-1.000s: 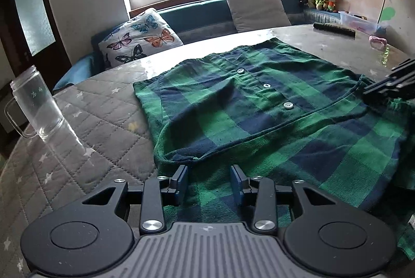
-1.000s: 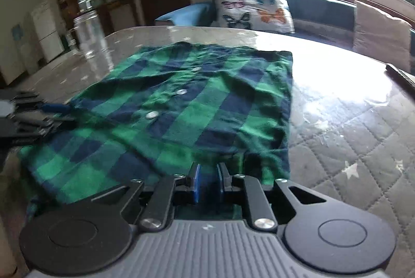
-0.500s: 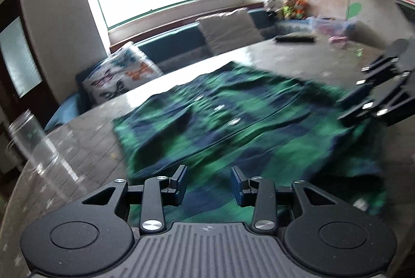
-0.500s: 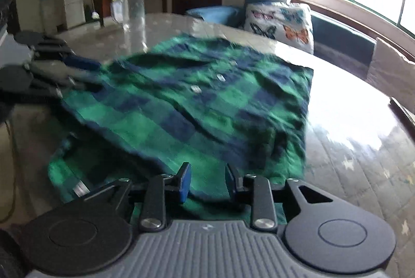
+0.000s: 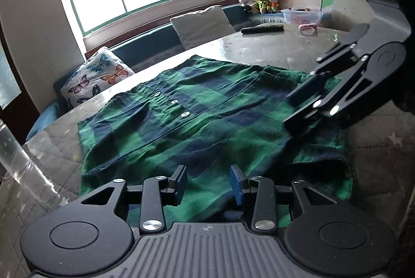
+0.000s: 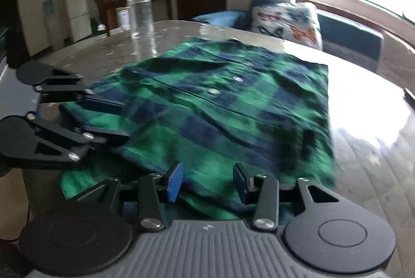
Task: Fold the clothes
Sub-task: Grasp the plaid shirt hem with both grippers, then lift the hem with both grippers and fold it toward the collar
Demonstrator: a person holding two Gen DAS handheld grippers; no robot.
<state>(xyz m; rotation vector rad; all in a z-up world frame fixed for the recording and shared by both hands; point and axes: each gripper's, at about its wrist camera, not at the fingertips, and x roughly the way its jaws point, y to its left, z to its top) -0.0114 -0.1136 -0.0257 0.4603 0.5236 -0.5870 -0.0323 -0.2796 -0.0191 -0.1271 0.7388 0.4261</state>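
A home living room, window bench (image 5: 155, 37) with butterfly cushion (image 5: 98, 76) ahead of the left gripper (image 5: 208, 183), plush toys (image 5: 262, 2), fridge (image 6: 77, 12) beyond

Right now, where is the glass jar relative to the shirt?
In the right wrist view the glass jar stands upright on the table, apart from the plaid shirt, beyond its far left corner; the left wrist view catches it at the left edge.
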